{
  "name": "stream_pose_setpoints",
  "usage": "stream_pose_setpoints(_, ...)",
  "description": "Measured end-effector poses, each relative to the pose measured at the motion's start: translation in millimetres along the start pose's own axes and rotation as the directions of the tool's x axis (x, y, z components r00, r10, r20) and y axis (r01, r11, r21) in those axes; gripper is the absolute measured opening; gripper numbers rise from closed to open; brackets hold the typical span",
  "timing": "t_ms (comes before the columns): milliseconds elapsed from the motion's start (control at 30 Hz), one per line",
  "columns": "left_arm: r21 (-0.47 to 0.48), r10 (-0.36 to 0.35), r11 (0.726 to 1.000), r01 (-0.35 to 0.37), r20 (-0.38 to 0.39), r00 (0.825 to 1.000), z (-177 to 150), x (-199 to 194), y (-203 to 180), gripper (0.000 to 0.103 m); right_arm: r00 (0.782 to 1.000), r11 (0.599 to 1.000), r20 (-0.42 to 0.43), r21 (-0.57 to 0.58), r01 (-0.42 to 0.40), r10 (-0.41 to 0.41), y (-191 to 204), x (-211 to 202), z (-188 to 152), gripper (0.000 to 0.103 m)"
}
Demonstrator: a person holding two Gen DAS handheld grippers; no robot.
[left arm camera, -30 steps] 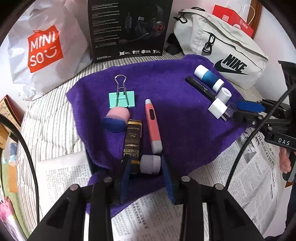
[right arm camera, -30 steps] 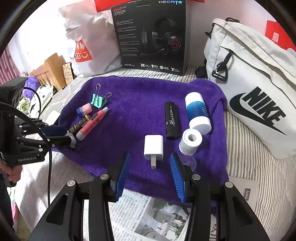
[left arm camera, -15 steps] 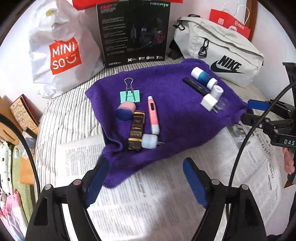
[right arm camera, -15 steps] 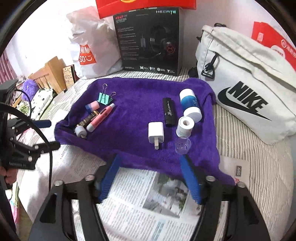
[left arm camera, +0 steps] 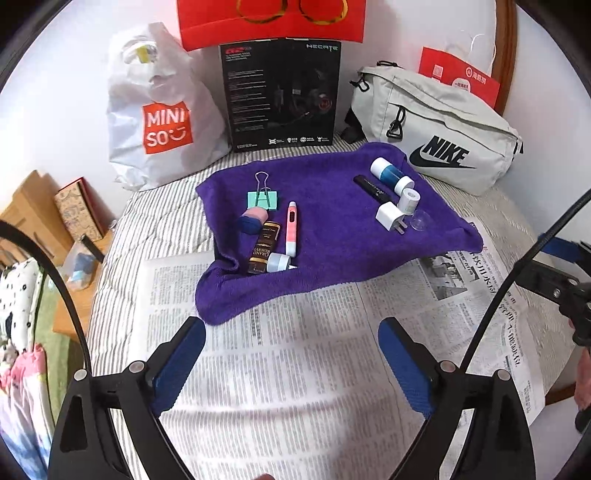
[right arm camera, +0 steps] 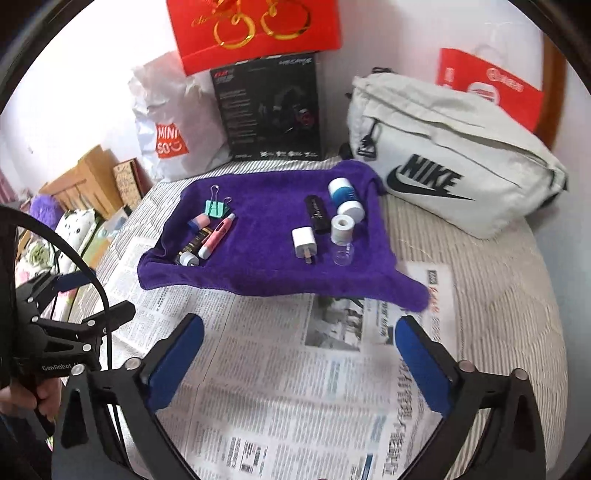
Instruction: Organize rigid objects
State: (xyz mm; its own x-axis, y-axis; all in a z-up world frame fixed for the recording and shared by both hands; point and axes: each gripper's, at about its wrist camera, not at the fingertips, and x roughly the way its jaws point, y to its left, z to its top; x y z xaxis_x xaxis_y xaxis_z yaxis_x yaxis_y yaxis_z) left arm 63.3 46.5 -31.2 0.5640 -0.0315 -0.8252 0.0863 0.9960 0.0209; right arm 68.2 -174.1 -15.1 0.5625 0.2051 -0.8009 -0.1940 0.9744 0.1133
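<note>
A purple towel (left arm camera: pixel 325 221) (right arm camera: pixel 266 258) lies on newspaper. On its left are a green binder clip (left arm camera: pixel 261 199), a pink-and-blue eraser (left arm camera: pixel 253 220), a brown tube (left arm camera: pixel 263 253), a pink pen (left arm camera: pixel 291 229) and a pale blue cap (left arm camera: pixel 277 263). On its right are a black stick (right arm camera: pixel 317 214), a blue-and-white bottle (right arm camera: pixel 345 199), a tape roll (right arm camera: pixel 342 229), a white charger plug (right arm camera: pixel 304 242) and a clear cap (right arm camera: pixel 342 254). My left gripper (left arm camera: pixel 291 365) and right gripper (right arm camera: pixel 299 362) are open and empty above the newspaper, short of the towel.
Newspaper (left arm camera: pixel 295 369) covers the striped bed in front. A Miniso bag (left arm camera: pixel 162 122), a black headset box (left arm camera: pixel 280 96) and a Nike bag (left arm camera: pixel 436 144) stand behind the towel. Red paper bags (right arm camera: pixel 255 29) lean on the wall. A wooden stand (left arm camera: pixel 37 206) is at the left.
Both grippers have pulled back from the towel and opened wide. The left gripper has let go of the pale blue cap, which now lies by the pen's tip.
</note>
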Motion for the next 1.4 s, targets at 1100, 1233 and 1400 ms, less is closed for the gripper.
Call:
stream_pose_setpoints(1100, -0.081, 0.04, 0.996, -0.04, 0.0, 0.999, -25.5, -60.7, -1.1, 0.095, 0.989, 0.989, -0.013, 0.034, 0.145, -0.145, -4.0, -60.6, -30.9, 0.103)
stream_pose_setpoints(1233, -0.073, 0.044, 0.996, -0.044, 0.001, 0.999, -25.6, -61.2, -3.3, 0.095, 0.989, 0.989, -0.015, 0.033, 0.145, -0.144, -3.8, -61.0, -31.6, 0.103)
stream_pose_setpoints(1400, -0.066, 0.043, 0.997, -0.043, -0.002, 0.999, -25.6, -61.3, -5.6, 0.095, 0.989, 0.989, -0.019, 0.029, 0.144, -0.143, -1.9, -60.9, -32.1, 0.103)
